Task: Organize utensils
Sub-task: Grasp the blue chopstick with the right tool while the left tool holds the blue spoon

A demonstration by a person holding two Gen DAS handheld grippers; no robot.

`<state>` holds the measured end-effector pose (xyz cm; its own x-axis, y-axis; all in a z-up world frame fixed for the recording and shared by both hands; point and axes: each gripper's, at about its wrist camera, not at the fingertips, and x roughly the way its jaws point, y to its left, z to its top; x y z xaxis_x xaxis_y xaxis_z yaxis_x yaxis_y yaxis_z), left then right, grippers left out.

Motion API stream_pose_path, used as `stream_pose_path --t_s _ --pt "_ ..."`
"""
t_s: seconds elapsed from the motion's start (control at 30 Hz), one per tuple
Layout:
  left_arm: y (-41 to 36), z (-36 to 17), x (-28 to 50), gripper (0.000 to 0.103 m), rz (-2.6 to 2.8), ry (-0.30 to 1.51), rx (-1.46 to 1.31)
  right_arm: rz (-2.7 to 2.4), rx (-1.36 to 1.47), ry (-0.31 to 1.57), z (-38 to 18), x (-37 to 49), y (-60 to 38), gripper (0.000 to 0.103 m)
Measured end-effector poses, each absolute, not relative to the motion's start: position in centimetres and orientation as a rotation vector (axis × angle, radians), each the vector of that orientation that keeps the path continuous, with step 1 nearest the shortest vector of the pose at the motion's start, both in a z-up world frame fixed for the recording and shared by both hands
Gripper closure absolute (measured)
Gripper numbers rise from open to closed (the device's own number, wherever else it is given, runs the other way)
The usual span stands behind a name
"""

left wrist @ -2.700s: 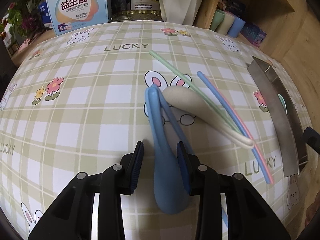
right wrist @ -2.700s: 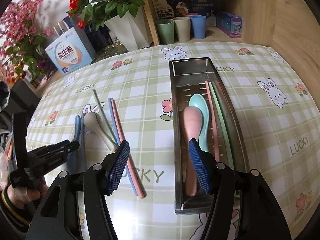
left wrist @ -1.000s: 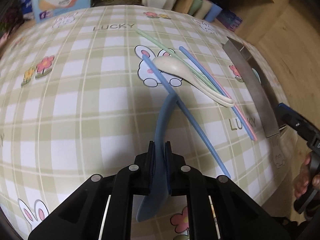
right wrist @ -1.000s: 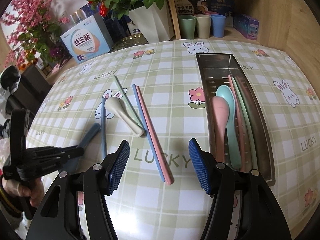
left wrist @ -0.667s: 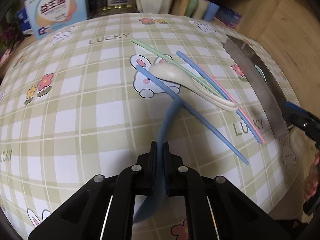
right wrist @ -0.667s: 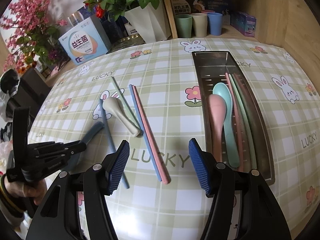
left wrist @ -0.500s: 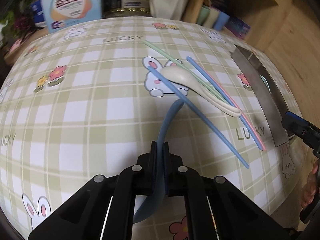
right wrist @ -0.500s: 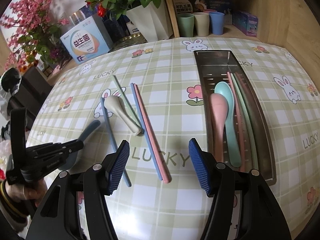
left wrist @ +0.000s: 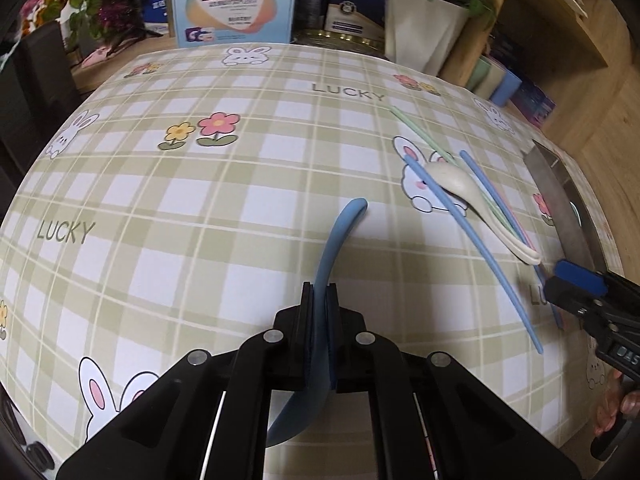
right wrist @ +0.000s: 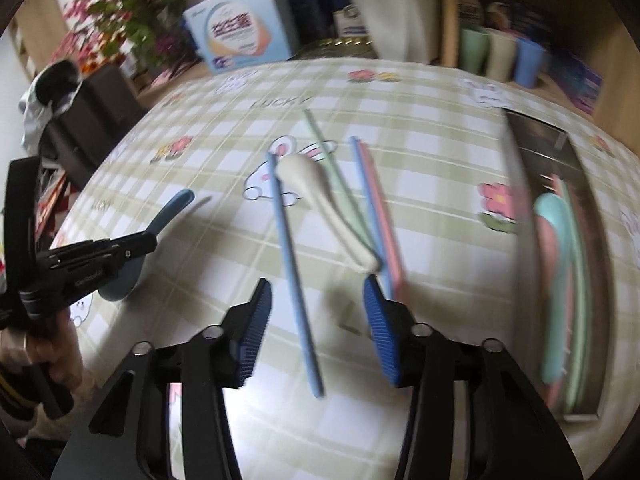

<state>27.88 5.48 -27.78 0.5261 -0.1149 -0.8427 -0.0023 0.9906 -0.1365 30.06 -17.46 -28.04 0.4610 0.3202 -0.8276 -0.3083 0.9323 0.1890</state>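
Item: blue plastic spoon [left wrist: 334,256], clamped at mid-handle in my left gripper [left wrist: 319,340], long axis straight ahead, clear of the checked surface [left wrist: 180,208]. Destination: steel utensil tray [right wrist: 560,152], far to that gripper's right; my right gripper [right wrist: 316,332], spread wide over a blue chopstick [right wrist: 294,276], is nearer it.

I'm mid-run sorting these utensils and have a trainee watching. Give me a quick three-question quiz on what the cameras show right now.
1. True or false: the left gripper is shut on the blue spoon.
2. Which utensil lies between the open fingers of the right gripper? A) white spoon B) blue chopstick C) green chopstick
3. Fill in: the pink spoon and teal spoon lie inside the metal ____.

Key
1. True.
2. B, the blue chopstick; the white spoon and green chopstick lie farther away.
3. tray.
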Motion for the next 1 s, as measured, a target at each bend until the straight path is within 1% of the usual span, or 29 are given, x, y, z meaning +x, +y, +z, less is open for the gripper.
stream_pose_path --t_s 0.03,0.27,0.4,0.53,0.63,0.7,0.8,1.0 --pt "5.8 -27.8 27.8 0.097 -0.063 1.013 -0.131 0.395 0.004 1.024 -28.2 30.4 -16.9 0.067" --pt "7.8 -27.9 27.9 0.097 -0.025 1.004 -0.171 0.427 -0.040 1.054 -29.5 33.3 -13.4 0.075" --pt "8.2 -28.1 27.9 0.097 -0.027 1.000 -0.190 0.406 -0.051 1.071 -30.1 34.8 -12.4 0.078" --pt "8.2 -28.2 27.9 0.097 -0.035 0.999 -0.190 0.368 -0.063 1.075 -30.5 35.7 -11.9 0.083" --pt "8.3 -28.4 28.0 0.096 -0.042 1.003 -0.197 0.350 -0.096 1.068 -30.5 35.9 -11.6 0.088" --pt "8.1 -28.4 28.0 0.096 -0.041 1.001 -0.185 0.352 -0.103 1.066 -30.5 35.9 -11.6 0.088" --pt "7.9 -28.4 27.9 0.096 -0.043 0.996 -0.175 0.366 -0.093 1.064 -30.5 35.6 -11.9 0.094" --pt "8.2 -28.6 27.8 0.095 -0.060 0.987 -0.183 0.384 -0.082 1.038 -30.7 33.6 -12.1 0.097"
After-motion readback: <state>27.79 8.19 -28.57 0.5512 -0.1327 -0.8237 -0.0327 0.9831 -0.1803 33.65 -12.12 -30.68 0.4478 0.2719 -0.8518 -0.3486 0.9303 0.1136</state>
